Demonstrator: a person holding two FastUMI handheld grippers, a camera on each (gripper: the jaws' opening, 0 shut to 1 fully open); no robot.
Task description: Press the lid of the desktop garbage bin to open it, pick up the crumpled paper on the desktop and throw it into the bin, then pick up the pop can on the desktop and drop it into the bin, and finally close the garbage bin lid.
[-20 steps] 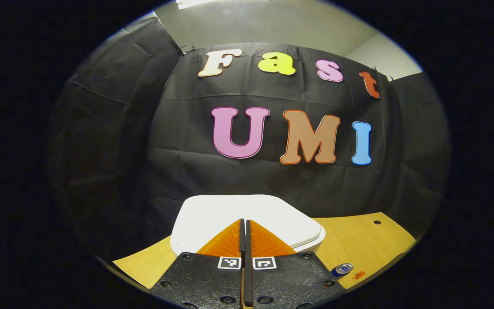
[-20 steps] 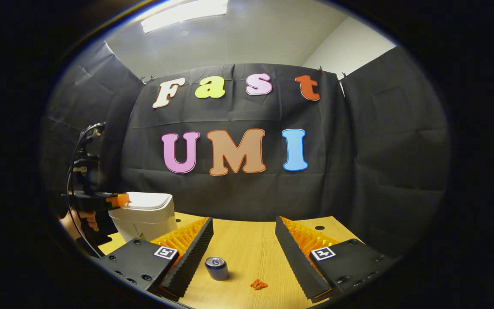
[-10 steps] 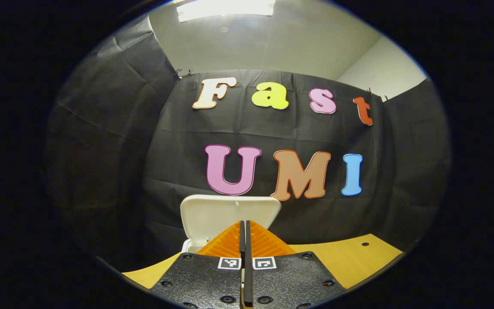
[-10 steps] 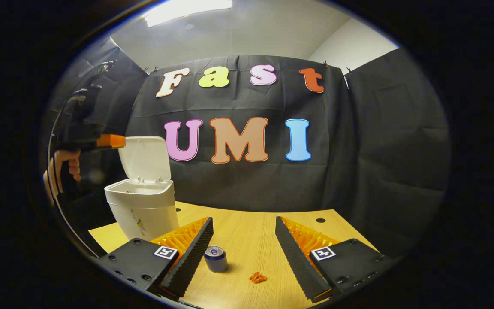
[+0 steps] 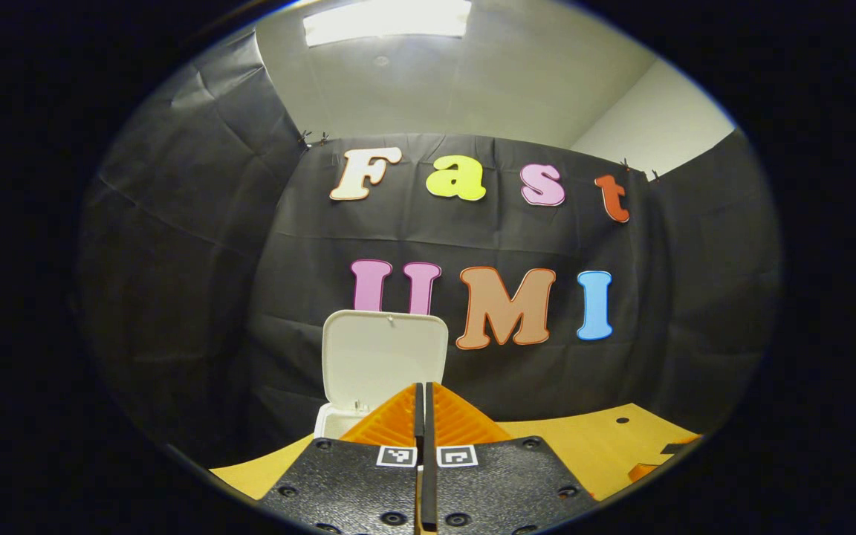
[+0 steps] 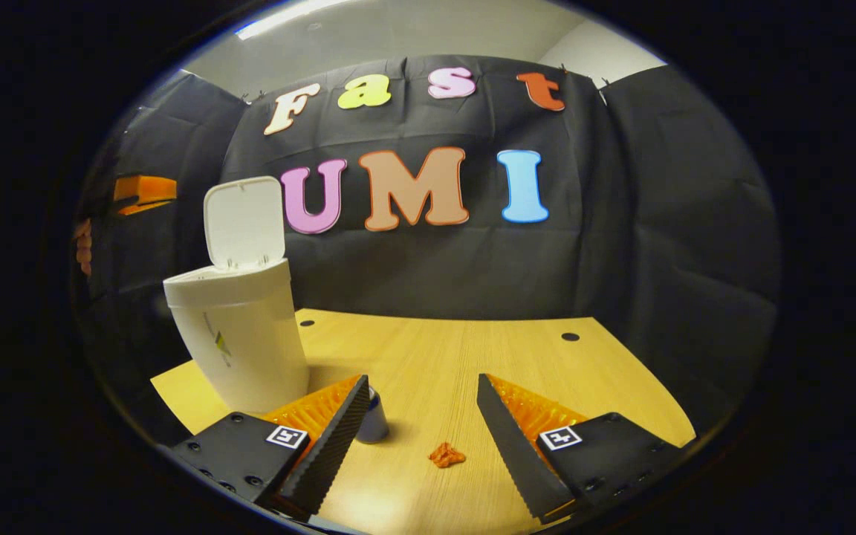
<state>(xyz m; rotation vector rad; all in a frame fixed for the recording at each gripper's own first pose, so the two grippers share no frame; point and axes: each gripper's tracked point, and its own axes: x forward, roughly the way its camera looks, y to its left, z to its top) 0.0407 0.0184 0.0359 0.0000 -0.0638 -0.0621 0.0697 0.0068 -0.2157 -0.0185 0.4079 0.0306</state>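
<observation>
The white garbage bin stands at the table's left with its lid swung upright. In the left gripper view the raised lid and a bit of the bin's rim stand just past my left gripper, which is shut and empty. My right gripper is open above the table. A small crumpled orange paper lies between its fingers, nearer the camera. The pop can stands by its left finger, partly hidden. The left gripper hangs high, left of the bin's lid.
The wooden table has round cable holes near its far edge. Black cloth walls close the booth behind and beside it. A hand holding the left gripper is at the far left in the right gripper view.
The bin's lid went from down to fully upright. My left gripper rose off the lid and drew back. The right gripper dropped lower and moved over the paper and can.
</observation>
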